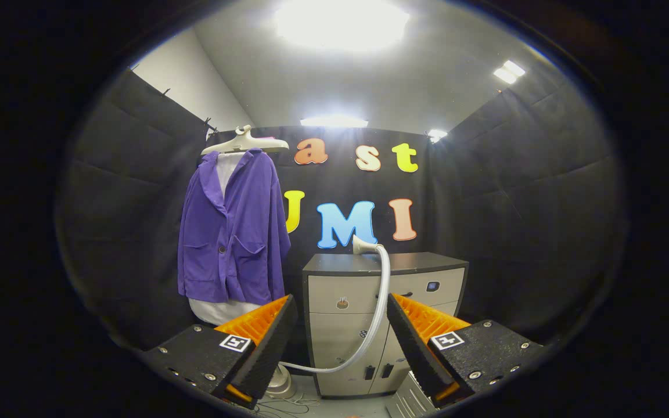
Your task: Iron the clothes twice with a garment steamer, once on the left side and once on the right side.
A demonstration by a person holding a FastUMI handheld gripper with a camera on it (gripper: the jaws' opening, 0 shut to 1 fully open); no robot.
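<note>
Hanging from a pale hanger (245, 143) beyond the left finger, the purple jacket (233, 229) covers a white form. Right of it stands a grey cabinet (384, 316), its labels unreadable, with the steamer head (362, 244) resting on top, hose (376, 313) trailing down. The gripper (341, 337) is spread wide, holding nothing.

Gripper (340, 334) level, facing forward, jaws spread wide apart, holding nothing

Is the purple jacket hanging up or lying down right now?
Hanging up. The jacket hangs from a hanger, beyond the open gripper, whose fingers hold nothing.
</note>
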